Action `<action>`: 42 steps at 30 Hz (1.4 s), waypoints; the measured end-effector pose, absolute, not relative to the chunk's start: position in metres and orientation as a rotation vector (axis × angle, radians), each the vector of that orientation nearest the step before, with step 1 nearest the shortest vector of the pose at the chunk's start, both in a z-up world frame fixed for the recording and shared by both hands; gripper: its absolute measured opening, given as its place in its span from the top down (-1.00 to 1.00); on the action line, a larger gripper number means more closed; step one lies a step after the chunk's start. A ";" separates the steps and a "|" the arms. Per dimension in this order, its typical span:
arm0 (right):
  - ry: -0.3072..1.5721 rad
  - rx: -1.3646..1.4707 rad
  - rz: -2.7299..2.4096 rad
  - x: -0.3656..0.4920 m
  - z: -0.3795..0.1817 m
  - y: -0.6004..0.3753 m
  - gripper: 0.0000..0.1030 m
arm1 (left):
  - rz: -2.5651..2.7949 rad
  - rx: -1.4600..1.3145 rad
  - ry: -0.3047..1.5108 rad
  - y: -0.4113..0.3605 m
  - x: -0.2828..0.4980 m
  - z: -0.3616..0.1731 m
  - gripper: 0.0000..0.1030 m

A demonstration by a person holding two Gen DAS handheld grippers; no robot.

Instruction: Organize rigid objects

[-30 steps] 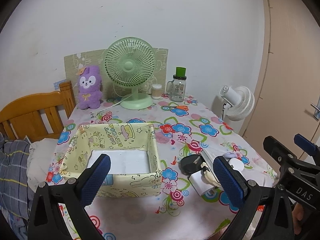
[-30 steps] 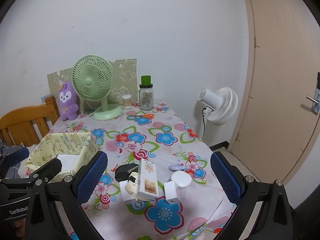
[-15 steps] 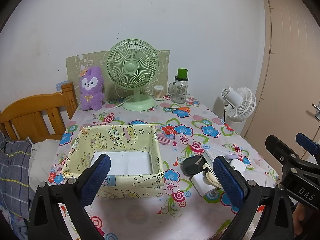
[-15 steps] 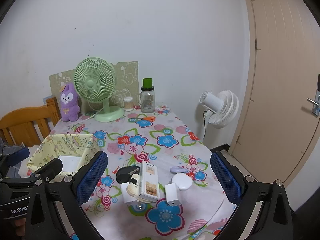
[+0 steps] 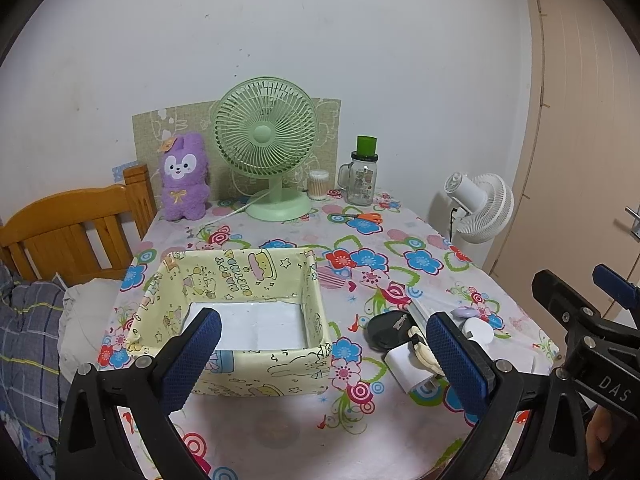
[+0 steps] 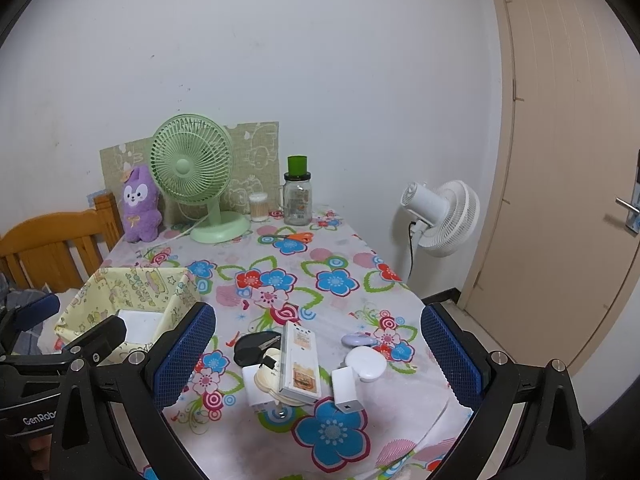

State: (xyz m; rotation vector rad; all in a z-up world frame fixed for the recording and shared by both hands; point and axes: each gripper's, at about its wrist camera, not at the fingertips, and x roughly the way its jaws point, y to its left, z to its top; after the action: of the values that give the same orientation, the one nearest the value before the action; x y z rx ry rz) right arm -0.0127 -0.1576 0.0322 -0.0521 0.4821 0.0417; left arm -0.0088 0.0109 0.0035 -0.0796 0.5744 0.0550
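A yellow cartoon-print box with a white bottom stands on the flowered table; it also shows in the right wrist view. To its right lies a cluster of small items: a white remote-like box, a black oval case, a white charger, a white round disc, a small purple piece and a cream roll. My left gripper is open and empty in front of the box. My right gripper is open and empty, above the cluster.
At the table's back stand a green fan, a purple plush toy, a jar with a green lid, a cotton-swab pot and orange scissors. A white floor fan and a door are right; a wooden chair left.
Both views have shifted slightly; the grippers have drawn back and risen a little from the table. Both stay open and nothing on the table has moved.
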 end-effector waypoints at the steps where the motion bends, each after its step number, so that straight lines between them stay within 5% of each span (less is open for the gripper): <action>1: 0.483 -0.050 0.043 -0.013 0.032 -0.158 -1.00 | 0.056 -0.079 0.574 0.011 -0.009 0.004 -1.00; 42: 0.530 -0.030 0.071 0.021 0.009 -0.187 -1.00 | 0.061 -0.085 0.656 -0.022 0.017 -0.026 -1.00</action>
State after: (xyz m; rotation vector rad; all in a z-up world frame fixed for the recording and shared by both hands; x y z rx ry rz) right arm 0.0215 -0.1871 0.0091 -0.0303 0.5297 0.0715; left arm 0.0169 -0.0219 -0.0259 -0.0855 0.6560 0.0612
